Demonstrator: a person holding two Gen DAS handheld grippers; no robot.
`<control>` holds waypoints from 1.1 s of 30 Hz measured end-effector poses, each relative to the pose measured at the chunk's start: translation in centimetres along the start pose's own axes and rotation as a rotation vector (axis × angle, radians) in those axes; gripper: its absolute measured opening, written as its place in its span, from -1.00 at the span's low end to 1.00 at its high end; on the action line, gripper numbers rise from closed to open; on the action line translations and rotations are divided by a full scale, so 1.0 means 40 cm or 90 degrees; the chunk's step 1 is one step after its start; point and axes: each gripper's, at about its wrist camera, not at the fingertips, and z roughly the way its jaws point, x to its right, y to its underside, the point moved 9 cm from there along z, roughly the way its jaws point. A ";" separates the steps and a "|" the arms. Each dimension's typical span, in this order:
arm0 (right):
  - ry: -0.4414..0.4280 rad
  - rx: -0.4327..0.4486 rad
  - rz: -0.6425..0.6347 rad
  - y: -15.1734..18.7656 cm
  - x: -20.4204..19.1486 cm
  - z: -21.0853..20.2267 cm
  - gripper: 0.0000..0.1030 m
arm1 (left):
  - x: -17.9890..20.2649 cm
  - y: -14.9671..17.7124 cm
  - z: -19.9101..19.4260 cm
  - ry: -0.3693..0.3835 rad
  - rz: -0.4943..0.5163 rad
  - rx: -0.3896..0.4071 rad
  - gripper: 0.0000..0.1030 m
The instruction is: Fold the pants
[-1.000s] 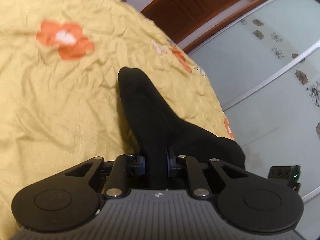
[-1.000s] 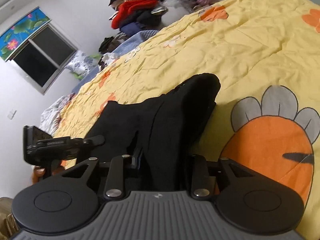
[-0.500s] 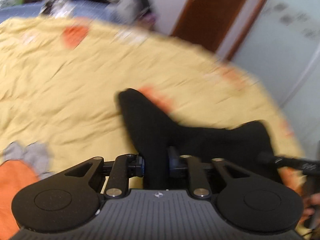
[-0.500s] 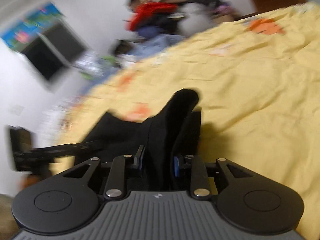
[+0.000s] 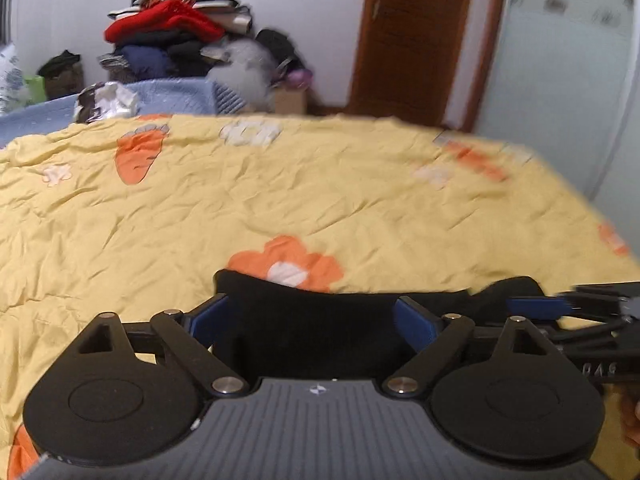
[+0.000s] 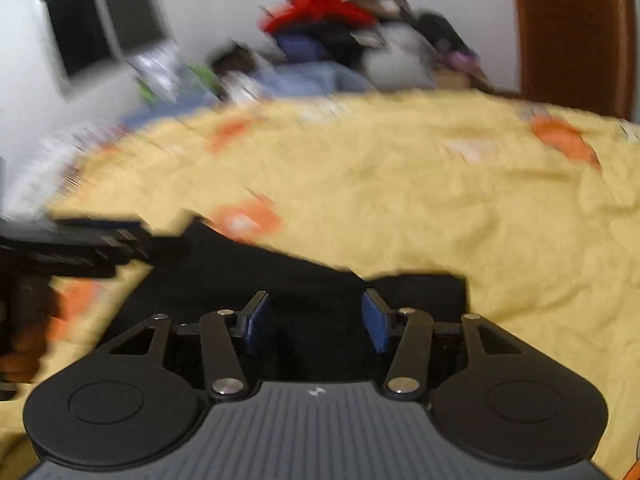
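Note:
The black pants (image 5: 280, 292) lie in a low folded band on the yellow flowered quilt (image 5: 200, 208). My left gripper (image 5: 312, 314) hangs just above them, its jaws opening wide, blue pads (image 5: 208, 318) clear of the cloth. In the right wrist view the pants (image 6: 240, 272) spread out under my right gripper (image 6: 316, 320), whose jaws are opening too, with no cloth pinched between the pads (image 6: 376, 320). Each view catches the other gripper at its edge: the right gripper (image 5: 560, 308) and the left gripper (image 6: 80, 248).
A heap of clothes (image 5: 172, 40) and a blue blanket (image 5: 180, 96) sit beyond the bed's far edge. A brown door (image 5: 416, 36) and a pale sliding wardrobe (image 5: 560, 80) stand at the right. A hand (image 6: 24, 340) grips the left tool.
Both grippers were shut on raised folds of the pants; now both have let go and stand open, and the pants lie flat. Both views have swung level toward the far wall.

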 end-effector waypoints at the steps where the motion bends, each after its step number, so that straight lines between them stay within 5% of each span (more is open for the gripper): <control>1: 0.017 -0.008 -0.015 0.014 0.007 0.010 -0.05 | -0.005 0.017 0.024 -0.016 0.003 -0.023 0.77; 3: 0.039 -0.016 -0.078 0.045 -0.010 -0.007 -0.05 | -0.032 0.061 0.059 -0.032 0.007 -0.070 0.72; 6: 0.091 -0.038 -0.163 0.077 -0.033 -0.045 -0.02 | -0.057 0.064 0.031 -0.027 -0.026 -0.033 0.76; 9: 0.062 0.011 -0.134 0.051 -0.044 -0.090 -0.01 | -0.060 0.048 0.021 -0.026 -0.056 0.000 0.94; 11: 0.033 0.015 -0.108 0.053 -0.053 -0.087 0.07 | -0.058 0.060 0.059 -0.061 -0.024 -0.029 0.96; 13: 0.047 -0.020 -0.125 0.082 -0.041 -0.049 0.12 | -0.061 0.076 0.081 -0.079 -0.018 -0.062 0.91; 16: 0.093 0.005 -0.101 0.083 -0.021 -0.070 0.24 | -0.070 0.075 0.030 -0.077 -0.035 -0.037 0.89; 19: 0.069 0.050 -0.086 0.085 -0.046 -0.153 0.25 | -0.068 0.081 -0.046 -0.104 -0.026 -0.008 0.91; 23: 0.052 0.036 -0.101 0.142 -0.098 -0.194 0.37 | -0.026 0.115 -0.117 -0.089 -0.029 0.004 0.98; 25: 0.076 0.006 -0.112 0.170 -0.100 -0.160 0.37 | 0.000 0.137 -0.112 -0.082 -0.025 -0.002 0.98; 27: 0.094 0.003 -0.101 0.177 -0.080 -0.115 0.64 | 0.022 0.159 -0.077 -0.102 0.017 -0.030 0.98; 33: 0.114 0.039 -0.091 0.157 -0.105 -0.158 0.66 | 0.025 0.171 -0.076 -0.131 0.045 -0.033 1.00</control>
